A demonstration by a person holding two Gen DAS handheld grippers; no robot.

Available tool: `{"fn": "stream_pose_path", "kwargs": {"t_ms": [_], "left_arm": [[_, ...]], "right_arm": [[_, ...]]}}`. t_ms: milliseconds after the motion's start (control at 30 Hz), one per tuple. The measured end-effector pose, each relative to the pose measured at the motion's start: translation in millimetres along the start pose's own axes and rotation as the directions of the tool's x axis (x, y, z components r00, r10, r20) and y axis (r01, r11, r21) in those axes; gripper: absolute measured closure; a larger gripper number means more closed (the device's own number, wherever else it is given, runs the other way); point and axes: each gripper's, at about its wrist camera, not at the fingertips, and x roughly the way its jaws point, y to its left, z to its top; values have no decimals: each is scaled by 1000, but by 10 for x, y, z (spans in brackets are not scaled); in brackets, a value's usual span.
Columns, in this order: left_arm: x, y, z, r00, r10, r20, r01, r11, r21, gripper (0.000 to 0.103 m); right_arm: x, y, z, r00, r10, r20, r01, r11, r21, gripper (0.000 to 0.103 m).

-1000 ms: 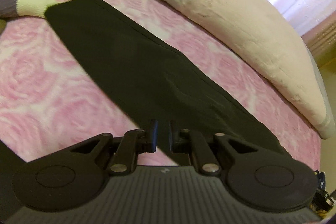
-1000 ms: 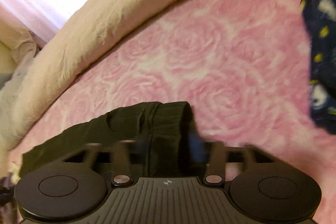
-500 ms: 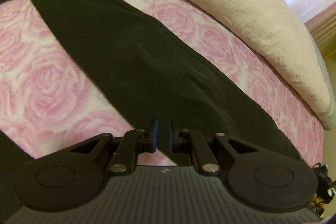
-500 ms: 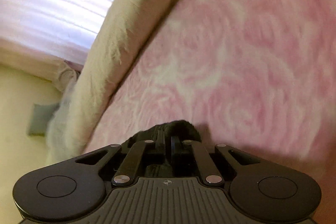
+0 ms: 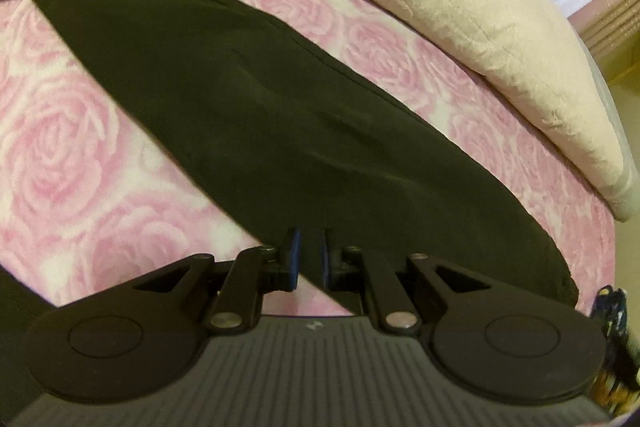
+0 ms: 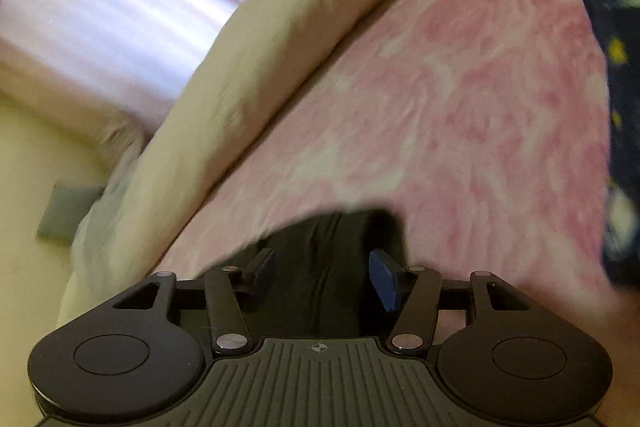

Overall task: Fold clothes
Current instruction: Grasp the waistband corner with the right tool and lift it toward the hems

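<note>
We see the black garment (image 5: pixel 280 115) stretched diagonally across the pink rose bedspread (image 5: pixel 60 147), upper left to lower right. Our left gripper (image 5: pixel 308 259) has its jaws clamped on the garment's near edge. Our right gripper (image 6: pixel 324 271) has its jaws opening, with the garment's end lying unpressed between them.

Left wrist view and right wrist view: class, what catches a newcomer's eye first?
A long black garment lies diagonally across the pink rose-patterned bedspread, its near edge pinched in the left gripper. A cream duvet is bunched along the far side. The right gripper is opening over the garment's other end.
</note>
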Motion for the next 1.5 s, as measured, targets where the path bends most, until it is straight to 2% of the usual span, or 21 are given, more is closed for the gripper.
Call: {"fn": "stream_pose_path", "kwargs": {"t_ms": [67,133,233,333,467,667,767,867,933,1067,1100,1133,1200,1267,1367,1433,1500], "left_arm": [[-13,9,-31,1000,-8,-8,8,1000,-10,97],[-35,13,-68,1000,-15,-16,15,1000,-13,97],[-66,17,-123,999,-18,-29,18,1000,-11,97],[-81,25,-178,999,-12,-43,12,1000,-15,97],[-68,20,-220,999,-16,-51,15,1000,-24,97],[-21,-26,-266,997,-32,-66,30,999,-28,97],[-8,-34,-283,997,-34,-72,32,999,-28,97],[-1,-28,-289,997,-31,-76,29,999,-25,97],[17,-23,-289,997,-24,-79,23,999,-23,97],[56,-34,-298,996,-28,-88,25,999,-27,97],[66,-41,-301,995,-30,-90,28,999,-27,97],[76,-49,-304,995,-33,-94,31,999,-26,97],[91,-60,-302,994,-37,-100,35,999,-27,97],[89,-66,-295,995,-40,-97,38,999,-20,97],[109,-67,-295,995,-29,-97,28,1000,-9,97],[126,-67,-298,995,-25,-101,24,1000,-13,97],[128,-81,-300,995,-26,-101,25,1000,-9,97]], "right_arm": [[-112,-21,-167,997,20,-78,-21,1000,-12,49],[-140,-73,-320,988,8,-152,-10,1000,-13,60],[-128,-156,-440,984,5,-178,-4,1000,4,62],[-103,-210,-430,987,28,-156,-23,999,32,62],[-3,-158,-314,983,29,-180,-35,999,-30,62],[44,-226,-296,960,108,-256,-111,994,4,64],[13,-378,-304,954,152,-258,-138,988,71,73],[-7,-477,-285,953,197,-230,-166,975,145,74],[22,-404,-222,951,220,-216,-196,972,130,74],[37,-173,-77,927,335,-170,-322,941,102,74],[26,-204,-90,926,341,-162,-324,938,122,74],[16,-248,-109,927,343,-154,-322,936,146,74],[65,-424,-231,940,257,-224,-220,959,180,74],[110,-540,-362,928,254,-273,-196,955,221,78],[111,-414,-365,941,233,-247,-192,965,178,78],[145,-334,-358,955,197,-220,-166,974,152,99],[145,-215,-373,966,150,-210,-131,986,101,99]]}}
